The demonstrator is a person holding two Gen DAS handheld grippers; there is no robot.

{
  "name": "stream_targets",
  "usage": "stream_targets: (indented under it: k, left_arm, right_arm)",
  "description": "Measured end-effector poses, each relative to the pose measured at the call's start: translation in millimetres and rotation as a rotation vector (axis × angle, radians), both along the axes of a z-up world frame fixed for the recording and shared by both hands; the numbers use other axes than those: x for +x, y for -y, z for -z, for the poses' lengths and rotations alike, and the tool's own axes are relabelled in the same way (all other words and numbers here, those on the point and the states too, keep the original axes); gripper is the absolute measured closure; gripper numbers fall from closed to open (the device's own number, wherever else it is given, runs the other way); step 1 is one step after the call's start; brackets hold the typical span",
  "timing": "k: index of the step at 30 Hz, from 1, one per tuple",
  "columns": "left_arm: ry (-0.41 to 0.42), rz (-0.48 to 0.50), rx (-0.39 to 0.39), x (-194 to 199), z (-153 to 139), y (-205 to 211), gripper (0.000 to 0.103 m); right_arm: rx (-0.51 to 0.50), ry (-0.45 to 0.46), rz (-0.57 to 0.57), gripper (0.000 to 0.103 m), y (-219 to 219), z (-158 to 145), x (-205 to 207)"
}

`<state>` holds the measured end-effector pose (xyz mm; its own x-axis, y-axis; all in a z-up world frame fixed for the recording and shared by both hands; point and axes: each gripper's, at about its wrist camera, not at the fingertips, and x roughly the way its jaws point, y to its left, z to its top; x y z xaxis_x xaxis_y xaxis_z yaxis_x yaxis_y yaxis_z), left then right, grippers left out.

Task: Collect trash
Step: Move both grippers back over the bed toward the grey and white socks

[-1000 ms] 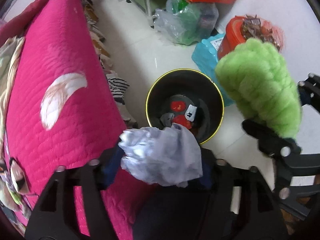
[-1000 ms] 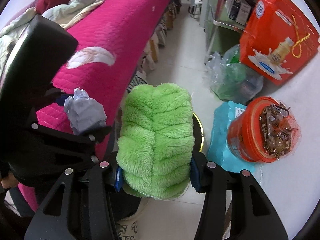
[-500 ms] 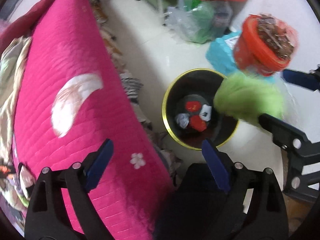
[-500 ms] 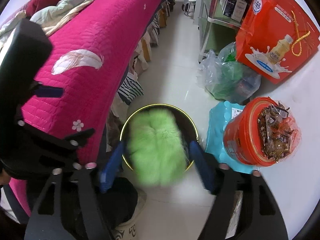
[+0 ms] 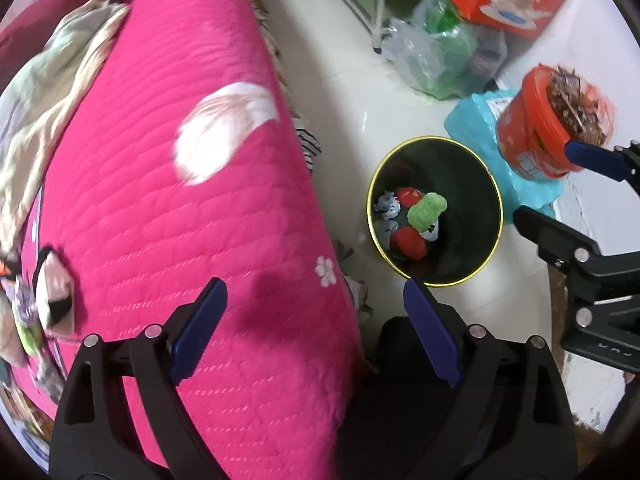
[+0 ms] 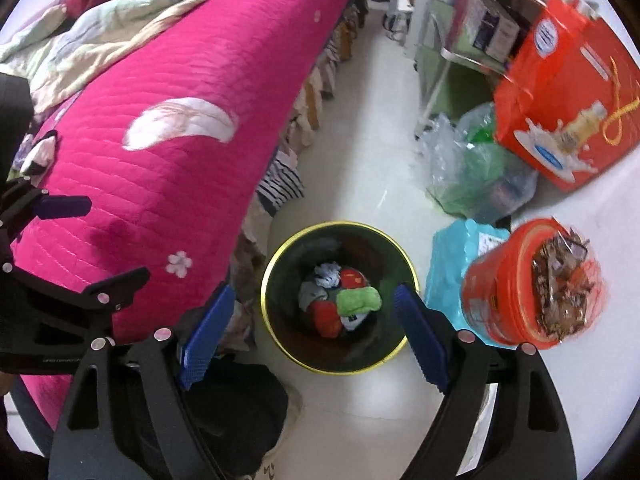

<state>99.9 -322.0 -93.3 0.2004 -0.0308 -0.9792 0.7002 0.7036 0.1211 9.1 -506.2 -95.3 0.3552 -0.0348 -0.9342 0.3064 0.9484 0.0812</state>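
Hovering above the floor, both tools tilt down toward the bin [image 6: 340, 366]. Right gripper [image 6: 310, 330] hangs right over the bin's mouth, blue fingers [image 6: 206, 336] spread wide, nothing between them. Left gripper [image 5: 314, 330] sits above the pink bed [image 5: 200, 200] edge, jaws equally wide and bare. Down in the bin: the green plush [image 6: 358, 299] lies on top, grey crumpled paper [image 6: 328, 274] and red scraps [image 6: 327, 318] beside it. Past the bin, an orange tub [image 6: 508, 288] on a blue pack [image 6: 448, 256]; its label is too blurred to read. Farther off, a red box [image 6: 568, 120] picturing a bottle.
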Motion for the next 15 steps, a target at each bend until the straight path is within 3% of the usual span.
stream_targets:
  k: [15]
  left_arm:
    - [0.073, -0.197, -0.021, 22.9, -37.0, -102.3, 0.015]
  right_arm:
    - [0.032, 0.067, -0.145, 0.025, -83.9, -39.0, 65.0]
